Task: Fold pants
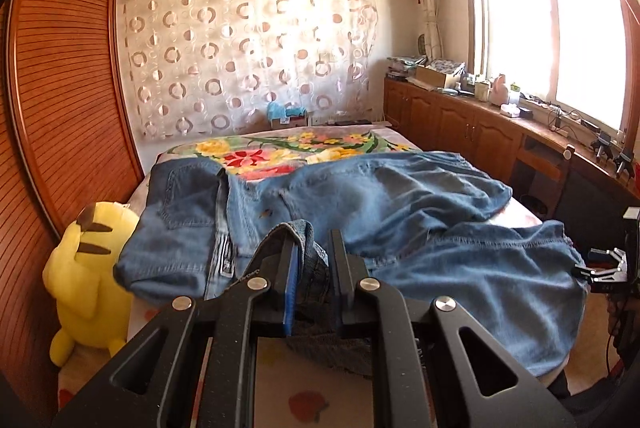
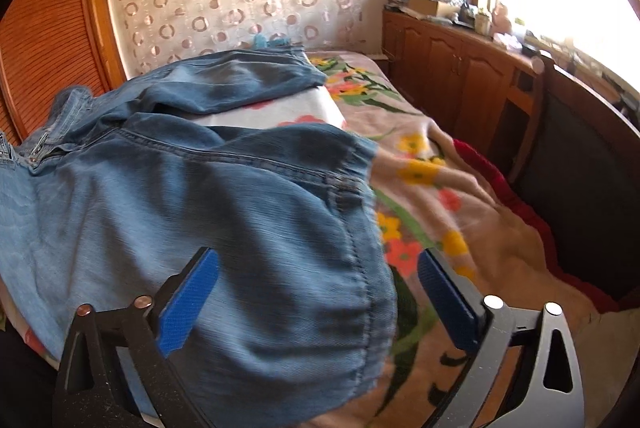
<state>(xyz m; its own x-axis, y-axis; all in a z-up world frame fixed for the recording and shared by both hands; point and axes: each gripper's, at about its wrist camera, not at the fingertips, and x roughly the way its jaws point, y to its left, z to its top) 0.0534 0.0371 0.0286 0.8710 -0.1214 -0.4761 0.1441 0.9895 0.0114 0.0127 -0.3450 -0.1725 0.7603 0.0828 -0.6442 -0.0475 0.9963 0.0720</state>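
Blue denim pants [image 1: 400, 204] lie spread and rumpled across the bed [image 1: 280, 148]. My left gripper [image 1: 312, 244] is shut on a bunched fold of the pants, near the waistband, at the bed's near edge. My right gripper [image 2: 316, 268] is open, its blue pads [image 2: 192, 292] on either side of a leg hem [image 2: 320, 268] of the pants [image 2: 160, 188] without touching it. The right gripper also shows at the far right of the left wrist view [image 1: 600, 268]. The second leg [image 2: 240, 76] lies further back.
A yellow plush toy [image 1: 88, 268] sits at the bed's left edge beside a wooden louvred wardrobe [image 1: 60, 88]. Wooden cabinets [image 1: 460, 120] with clutter run under the window on the right. A flowered blanket [image 2: 440, 196] covers the bed.
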